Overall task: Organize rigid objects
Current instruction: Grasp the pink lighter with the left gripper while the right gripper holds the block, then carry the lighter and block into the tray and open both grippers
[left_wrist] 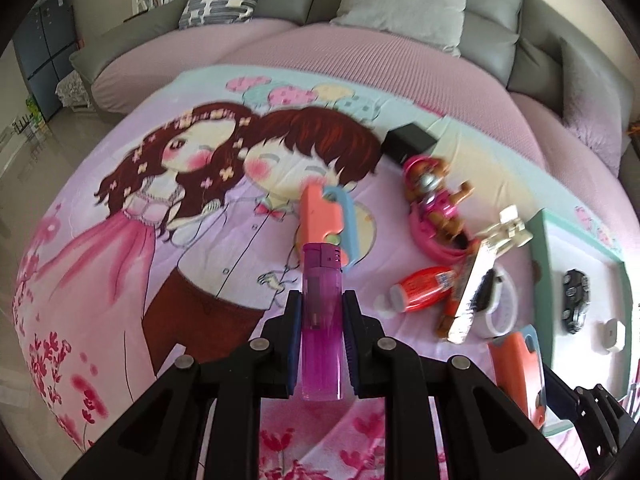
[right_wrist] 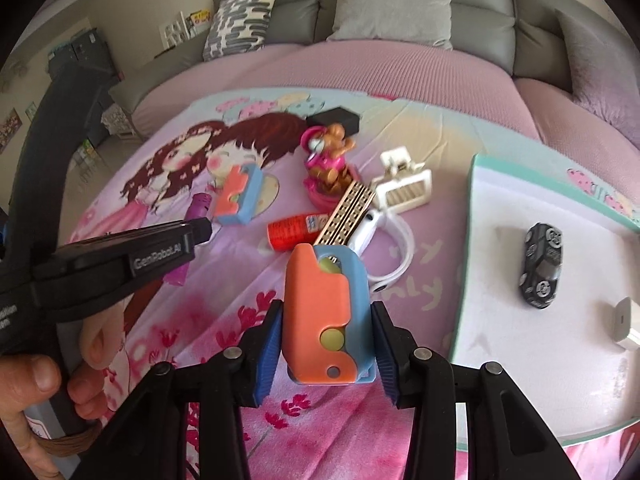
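Left fingers (left_wrist: 320, 300) are clamped on a purple lighter (left_wrist: 321, 320) and right fingers (right_wrist: 324, 320) grip an orange-blue toy (right_wrist: 326, 316), both held above the printed sheet (left_wrist: 120, 280), with the white tray (right_wrist: 520, 300) at right.

Grey sofa (left_wrist: 492, 36) with cushions (right_wrist: 394, 4), cartoon-print cloth (left_wrist: 120, 240) below

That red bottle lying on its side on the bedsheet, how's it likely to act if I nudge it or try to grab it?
The red bottle looks rounded and lies on its side, so a nudge would probably roll it, though the soft sheet may slow it. It seems small and plastic, likely light and stiff. Its glossy surface could slip between pads, and the slatted strip close beside it crowds one side.
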`<state>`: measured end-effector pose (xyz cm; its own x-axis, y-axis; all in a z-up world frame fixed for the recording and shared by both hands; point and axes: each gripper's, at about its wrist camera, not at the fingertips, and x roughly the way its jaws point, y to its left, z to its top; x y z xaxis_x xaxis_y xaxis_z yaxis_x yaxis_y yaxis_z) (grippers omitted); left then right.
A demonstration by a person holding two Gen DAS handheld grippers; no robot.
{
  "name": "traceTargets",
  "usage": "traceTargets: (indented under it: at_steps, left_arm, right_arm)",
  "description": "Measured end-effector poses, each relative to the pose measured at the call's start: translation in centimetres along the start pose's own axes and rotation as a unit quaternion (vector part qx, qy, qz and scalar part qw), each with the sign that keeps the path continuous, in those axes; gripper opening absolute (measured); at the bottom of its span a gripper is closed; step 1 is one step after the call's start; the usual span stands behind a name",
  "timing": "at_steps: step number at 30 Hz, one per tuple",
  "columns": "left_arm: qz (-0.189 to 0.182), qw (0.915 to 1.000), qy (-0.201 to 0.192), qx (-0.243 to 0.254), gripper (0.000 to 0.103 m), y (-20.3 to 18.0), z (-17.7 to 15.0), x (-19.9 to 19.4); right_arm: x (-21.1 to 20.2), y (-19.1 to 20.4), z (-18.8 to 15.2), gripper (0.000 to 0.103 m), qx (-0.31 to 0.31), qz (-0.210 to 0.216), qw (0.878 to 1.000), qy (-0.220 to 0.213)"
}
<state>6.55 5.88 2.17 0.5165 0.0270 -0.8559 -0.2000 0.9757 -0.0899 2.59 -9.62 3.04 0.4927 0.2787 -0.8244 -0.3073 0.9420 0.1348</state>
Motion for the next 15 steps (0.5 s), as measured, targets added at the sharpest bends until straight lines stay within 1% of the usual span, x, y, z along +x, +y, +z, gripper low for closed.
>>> traceTargets:
  at_steps: [5, 9, 12, 15]
  left_arm:
    - [-0.014, 0.9997, -0.011, 0.019, 0.02, -1.9, 0.2, -1.1]
    - [-0.031, 0.9983, -0.02, 0.046, 0.02, -4.1, 0.1, -2.0]
    - [-0.045, 0.9968, -0.026, 0.061, 0.02, -5.7, -0.1, -2.6]
    - [-0.048, 0.9952, -0.027, 0.081, 0.02, -7.8, -0.3, -2.9]
  right_arm:
    - [-0.7, -1.6, 0.3, 0.045, 0.019, -0.015, 1.0, -0.009]
    - [-1.6, -4.0, 0.2, 0.045, 0.044, -0.031, 0.998, -0.021]
    - [-2.2, -6.6, -0.1, 0.045, 0.071, -0.061, 0.995, -0.029]
    - [-3.0, -9.3, -0.3, 0.045, 0.102, -0.096, 0.99, -0.033]
